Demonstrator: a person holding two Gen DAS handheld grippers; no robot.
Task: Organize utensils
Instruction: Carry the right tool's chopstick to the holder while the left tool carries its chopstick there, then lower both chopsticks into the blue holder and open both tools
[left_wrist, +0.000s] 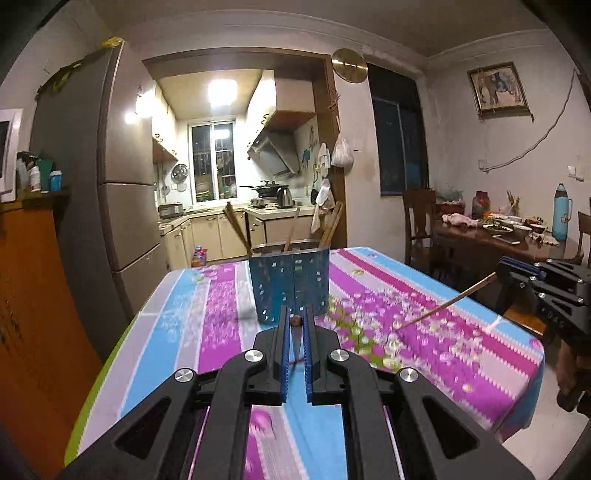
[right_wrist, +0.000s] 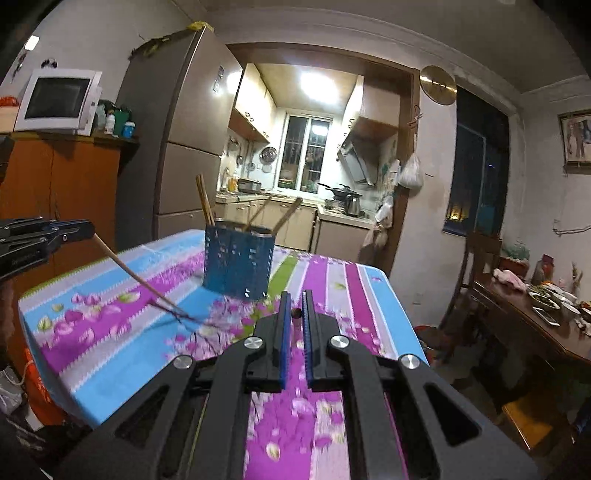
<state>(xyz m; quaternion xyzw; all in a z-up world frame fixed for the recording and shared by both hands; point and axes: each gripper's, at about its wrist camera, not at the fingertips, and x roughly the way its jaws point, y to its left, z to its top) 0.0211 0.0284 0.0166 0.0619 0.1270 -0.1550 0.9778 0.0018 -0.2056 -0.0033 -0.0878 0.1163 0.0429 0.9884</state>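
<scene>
Chopstick (left_wrist: 445, 303) in the right gripper (left_wrist: 517, 275) is a thin wooden stick, and I judge it light, stiff and a little slippery against the ridged pads, so a grip near one end leaves it free to swing. It is held by its upper end, and its long axis runs down and to the left, the tip hanging close over the flowered tablecloth (left_wrist: 424, 332); whether the tip touches the cloth I cannot tell.

A second chopstick (right_wrist: 136, 275) is held the same way by the left gripper (right_wrist: 62, 230), slanting down and to the right toward the middle of the table, its lower end blurred.

Each gripper's jaws stand narrow with a small brown stick end pinched between the blue pads, seen end-on in that gripper's own wrist view.

The blue perforated holder (left_wrist: 290, 286) stands upright toward the far side of the table, between the two grippers, with several chopsticks (left_wrist: 236, 229) already leaning in it at different angles.

To go in, each stick would likely have to be tipped nearer to upright above the holder's rim
</scene>
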